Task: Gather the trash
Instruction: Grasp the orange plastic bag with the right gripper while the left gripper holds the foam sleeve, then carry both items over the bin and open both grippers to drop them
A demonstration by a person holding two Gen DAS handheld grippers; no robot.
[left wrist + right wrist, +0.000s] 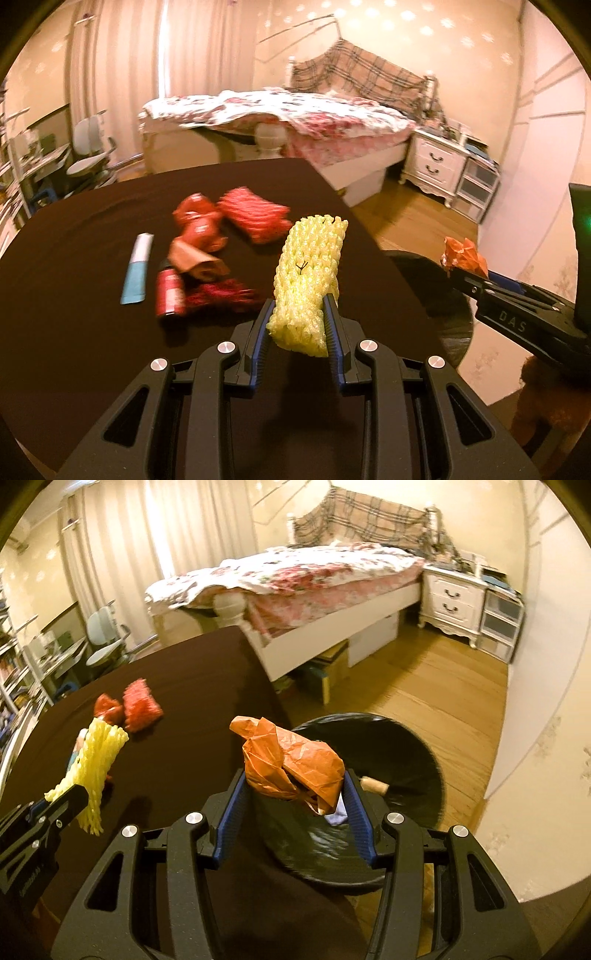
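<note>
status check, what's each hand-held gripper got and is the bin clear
Left hand-held gripper shut on yellow foam net. Right hand-held gripper shut on orange paper wad, above black-lined bin. Nothing blocking the bin.

Yellow foam net (308, 266), orange crumpled paper (295, 764), black-lined bin (413, 746), dark brown table (74, 258), floral bedspread (288, 110)

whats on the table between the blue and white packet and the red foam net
In the left wrist view, a crumpled red wrapper lies between the blue and white packet and the red foam net.

warm-lit bedroom — floral-quilted bed (295, 572), white nightstand (452, 600), wood floor (424, 690), pale curtains (122, 535).
</note>
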